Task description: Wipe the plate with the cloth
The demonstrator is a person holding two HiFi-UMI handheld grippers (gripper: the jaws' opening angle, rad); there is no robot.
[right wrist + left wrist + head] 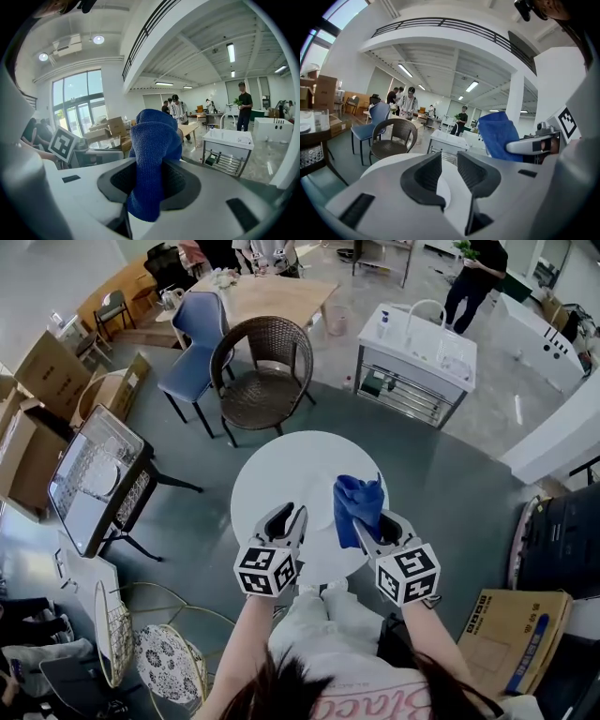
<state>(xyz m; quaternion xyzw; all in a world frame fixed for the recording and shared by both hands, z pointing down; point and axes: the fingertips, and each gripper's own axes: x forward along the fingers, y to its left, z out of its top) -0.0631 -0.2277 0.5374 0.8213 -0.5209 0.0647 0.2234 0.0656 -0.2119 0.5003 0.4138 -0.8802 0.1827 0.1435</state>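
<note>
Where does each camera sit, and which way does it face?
Head view: on the person's head, facing steeply down at the white table; shows left claw, right claw, forearms.
Left gripper view: on the left claw, facing across the table; jaws apart, empty.
Right gripper view: on the right claw, facing the room; jaws shut on the blue cloth.
Shared: all three show the cloth.

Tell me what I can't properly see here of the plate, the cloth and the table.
- The plate: the left gripper view shows only a sliver of rim past the open jaws. In the head view it is white on the white table, barely distinct.
- Right gripper view: the cloth clamped in the right gripper fills the middle, hiding plate and table.
- Gap between cloth and table: the head view looks down from above, so it cannot be judged.
</note>
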